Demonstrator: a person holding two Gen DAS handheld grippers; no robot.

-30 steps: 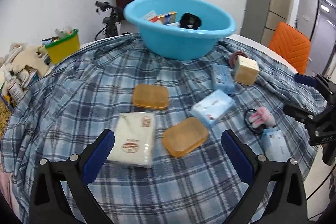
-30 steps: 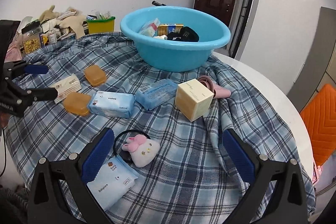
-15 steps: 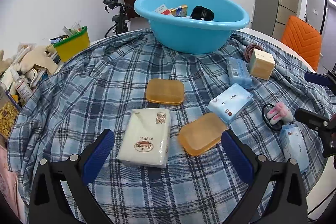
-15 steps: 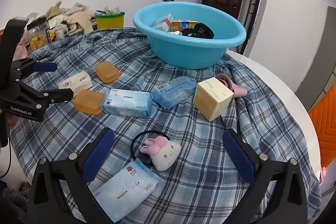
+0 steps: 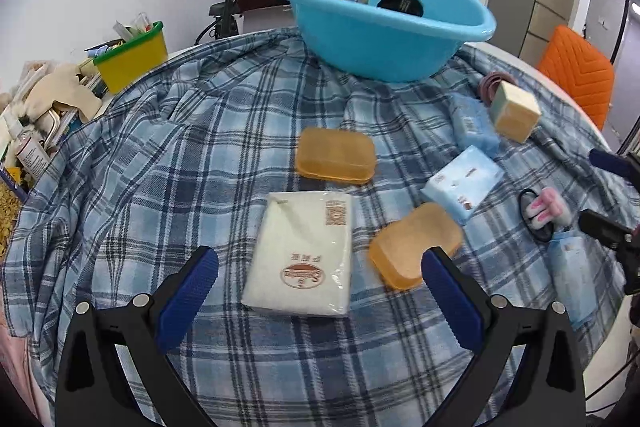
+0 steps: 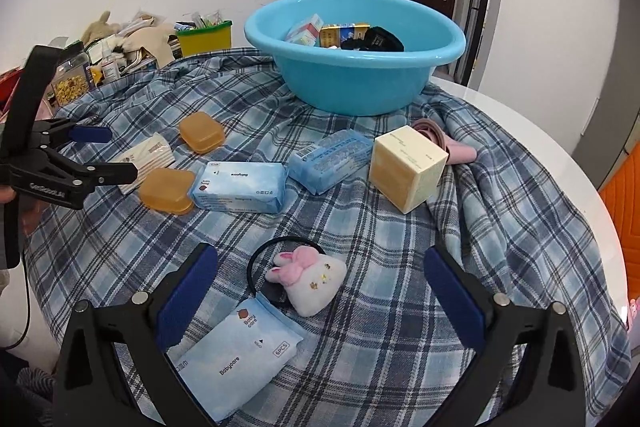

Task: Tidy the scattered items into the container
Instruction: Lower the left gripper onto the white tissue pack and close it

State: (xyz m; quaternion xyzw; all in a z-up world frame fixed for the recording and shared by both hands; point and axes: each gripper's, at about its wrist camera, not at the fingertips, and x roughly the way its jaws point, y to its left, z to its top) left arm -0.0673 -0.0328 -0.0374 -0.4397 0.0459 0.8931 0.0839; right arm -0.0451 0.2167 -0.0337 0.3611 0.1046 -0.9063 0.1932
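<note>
Left tool (image 5: 320, 269) held wide open, empty, above white tissue pack (image 5: 302, 253). Right tool (image 6: 320, 269) likewise agape over pink plush bunny (image 6: 310, 277). Round blue plastic basin (image 6: 356, 83) set at worktop's far side.

Both views look forward along their grippers' blue-padded fingers, down at a slant over the plaid tablecloth (image 5: 168, 155) toward the blue basin (image 5: 380, 27) at the far side. The left wrist camera sits low near the white tissue pack (image 5: 304, 251); the right wrist camera sits near the bunny plush (image 6: 310, 277). Both share the basin, the amber soap boxes (image 6: 202, 131) and the cream box (image 6: 406, 167).
</note>
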